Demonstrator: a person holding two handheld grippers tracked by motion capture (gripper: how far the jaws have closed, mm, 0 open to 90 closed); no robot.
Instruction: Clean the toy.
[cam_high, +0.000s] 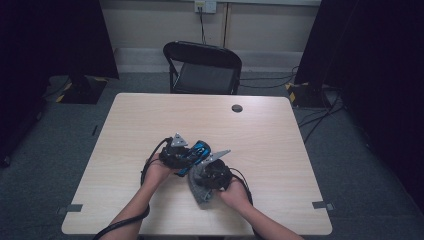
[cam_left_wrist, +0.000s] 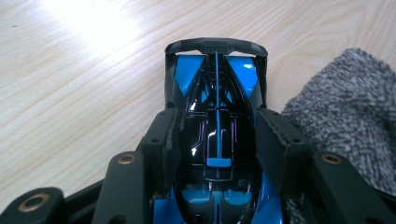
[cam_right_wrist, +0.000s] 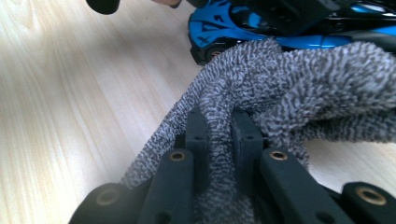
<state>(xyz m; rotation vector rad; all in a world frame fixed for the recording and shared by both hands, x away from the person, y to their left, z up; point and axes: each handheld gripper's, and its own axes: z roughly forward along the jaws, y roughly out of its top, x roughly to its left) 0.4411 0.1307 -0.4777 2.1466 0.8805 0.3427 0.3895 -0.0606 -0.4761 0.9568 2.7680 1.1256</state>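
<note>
You work at a pale wooden table (cam_high: 150, 115) with a dark round grommet (cam_high: 237, 108) near its far edge and a black folding chair (cam_high: 202, 67) standing on the grey floor beyond it. Your forearms come in from the near edge, and both tools meet a little on your side of the table's middle. There, the grey knitted cloth (cam_high: 198, 187) lies bunched on the wood under and just ahead of your right gripper (cam_high: 210, 170); in the right gripper view its jaws are nearly closed, pinching a thick fold of that cloth (cam_right_wrist: 219, 126) between the pads, while the rest of the fabric drapes up and across toward the toy. Just to the left of the cloth, your left gripper (cam_high: 186, 156) has hold of the blue and black toy race car (cam_high: 199, 151). In the left gripper view the jaws stand partly open, only as wide as the car's body, and press on both flanks of the glossy black cockpit section (cam_left_wrist: 217, 135), with the car's black wing (cam_left_wrist: 215, 46) pointing away from you over the bare wood. The cloth (cam_left_wrist: 345, 121) sits close on the car's right side in that view, and in the right gripper view it touches the car's blue bodywork (cam_right_wrist: 219, 28) beside a dark wheel (cam_right_wrist: 210, 55).
</note>
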